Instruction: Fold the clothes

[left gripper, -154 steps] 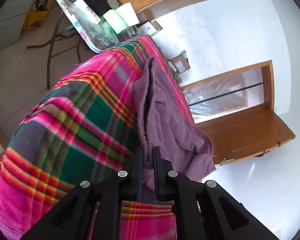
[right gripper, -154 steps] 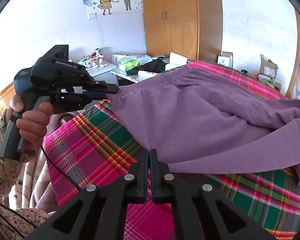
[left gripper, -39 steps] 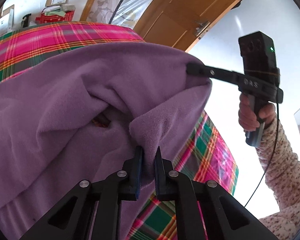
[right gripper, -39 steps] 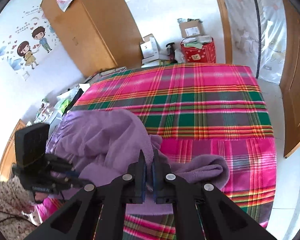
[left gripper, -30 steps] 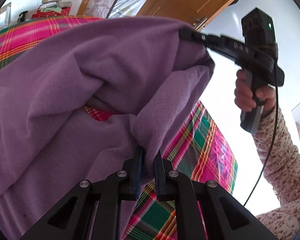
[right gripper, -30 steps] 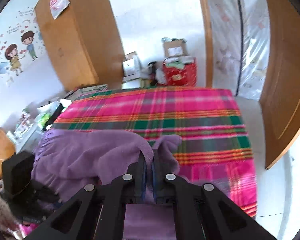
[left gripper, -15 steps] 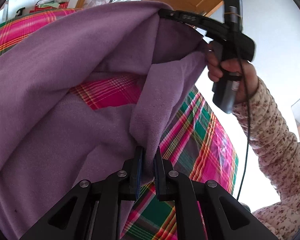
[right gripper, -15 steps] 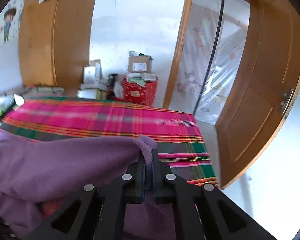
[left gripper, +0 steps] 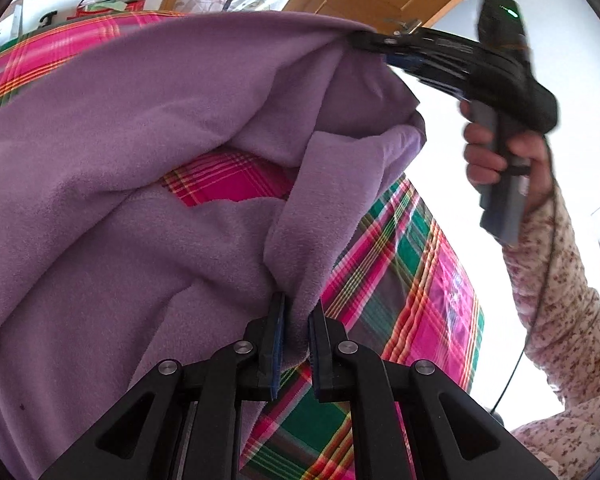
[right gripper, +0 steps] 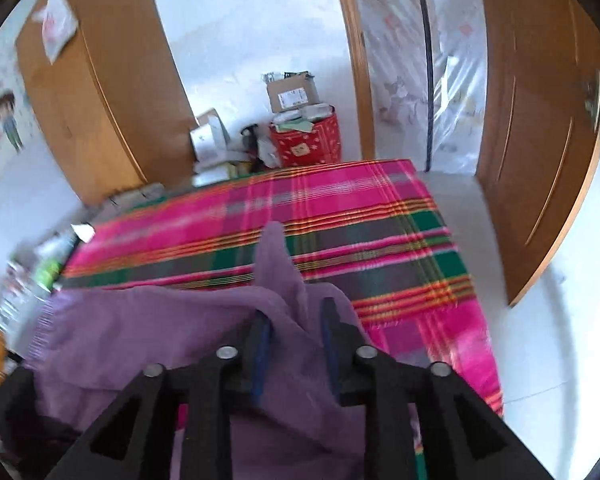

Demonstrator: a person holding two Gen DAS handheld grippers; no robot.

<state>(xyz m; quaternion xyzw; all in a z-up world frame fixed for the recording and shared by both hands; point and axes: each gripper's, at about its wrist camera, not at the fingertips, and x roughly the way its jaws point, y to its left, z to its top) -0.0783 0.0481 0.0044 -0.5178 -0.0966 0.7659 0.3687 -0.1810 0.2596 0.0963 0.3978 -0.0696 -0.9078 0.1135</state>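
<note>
my left gripper (left gripper: 296, 336) is pinched nearly closed on a fold of the purple fleece garment (left gripper: 148, 128), the cloth squeezed between both pads at six o'clock in the left wrist view. from there the fleece climbs toward twelve o'clock and spreads to nine o'clock, draped over the pink and green plaid blanket (left gripper: 412, 280), which shows through a gap near the centre and again toward four o'clock. at two o'clock my right hand (left gripper: 500, 152) grips the handle of my right gripper (left gripper: 360, 40), whose tips meet the garment's upper corner at one o'clock. in the right wrist view its jaws have just been opening and now stand apart, with a peak of the fleece rising between them; the view is blurred, so i cannot tell whether the pads touch it. behind, toward twelve o'clock, a red box (right gripper: 306, 144) and cardboard boxes (right gripper: 292, 94) sit beside a wooden wardrobe (right gripper: 104, 92).
</note>
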